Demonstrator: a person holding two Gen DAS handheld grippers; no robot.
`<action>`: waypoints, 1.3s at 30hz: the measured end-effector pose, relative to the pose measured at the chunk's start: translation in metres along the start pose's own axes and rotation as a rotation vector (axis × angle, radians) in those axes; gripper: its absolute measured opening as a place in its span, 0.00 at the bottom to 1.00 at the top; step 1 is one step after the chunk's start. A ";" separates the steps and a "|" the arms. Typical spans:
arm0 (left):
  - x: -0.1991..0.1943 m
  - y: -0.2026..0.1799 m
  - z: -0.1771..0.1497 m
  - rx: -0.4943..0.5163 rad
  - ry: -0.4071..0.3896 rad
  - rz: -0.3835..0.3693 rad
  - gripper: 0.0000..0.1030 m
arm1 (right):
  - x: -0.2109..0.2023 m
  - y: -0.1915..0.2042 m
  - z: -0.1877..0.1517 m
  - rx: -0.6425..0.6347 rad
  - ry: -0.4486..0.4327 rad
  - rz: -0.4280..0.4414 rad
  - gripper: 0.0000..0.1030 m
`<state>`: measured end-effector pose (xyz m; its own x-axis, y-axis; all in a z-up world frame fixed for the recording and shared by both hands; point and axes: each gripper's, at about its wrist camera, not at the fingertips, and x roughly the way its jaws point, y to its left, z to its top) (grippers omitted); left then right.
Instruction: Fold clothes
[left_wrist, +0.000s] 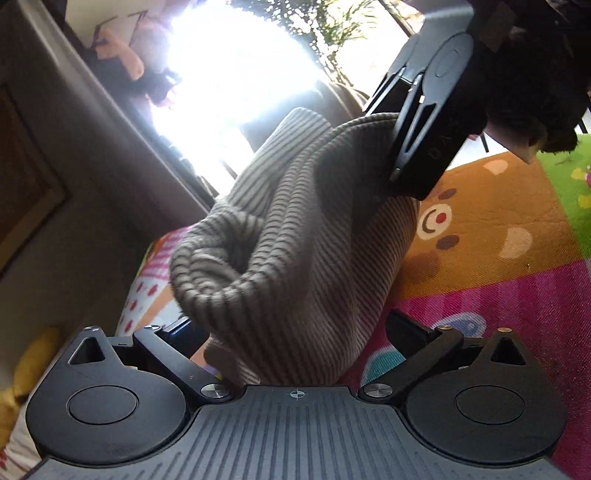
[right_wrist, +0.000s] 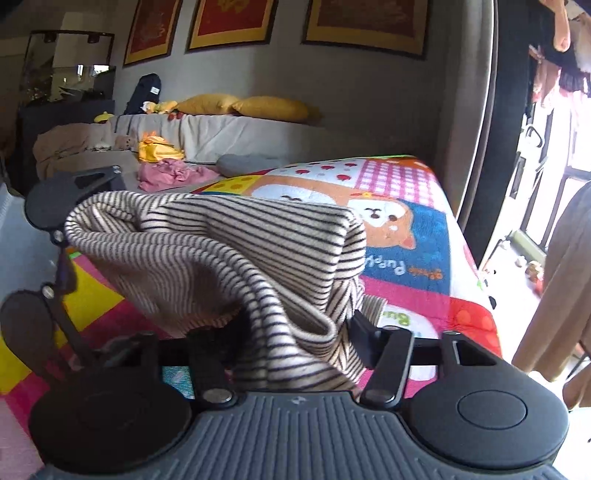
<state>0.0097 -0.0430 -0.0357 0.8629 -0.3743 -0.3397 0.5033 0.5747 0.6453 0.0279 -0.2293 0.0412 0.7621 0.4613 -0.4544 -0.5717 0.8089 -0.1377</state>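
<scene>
The soft, light beige knitted garment with thin dark stripes hangs limp between both grippers, left gripper and right gripper, fingers closed on its bunched edges, above the colourful cartoon-print blanket.

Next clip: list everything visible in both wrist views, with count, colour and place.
striped garment: one, cream and dark, held up between both tools
cartoon blanket: one, multicoloured, under the garment
yellow pillows: two, far sofa
pink cloth: one, heaped before the sofa
framed pictures: three, red and gold, wall
left tool: one, black, shut on the garment
right tool: one, black, shut on the garment
</scene>
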 end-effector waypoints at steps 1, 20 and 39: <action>0.002 -0.001 0.000 0.006 -0.011 -0.003 0.95 | 0.000 0.000 0.000 -0.001 -0.001 0.005 0.53; -0.065 0.012 0.036 -0.341 -0.079 -0.348 0.33 | -0.082 0.024 -0.008 -0.004 0.031 0.043 0.36; 0.015 0.084 -0.018 -0.638 0.185 -0.191 0.80 | 0.018 -0.039 0.003 0.156 0.076 -0.112 0.94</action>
<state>0.0660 0.0125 0.0010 0.7218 -0.4134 -0.5551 0.5269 0.8482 0.0533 0.0648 -0.2515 0.0411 0.7901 0.3410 -0.5093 -0.4260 0.9030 -0.0562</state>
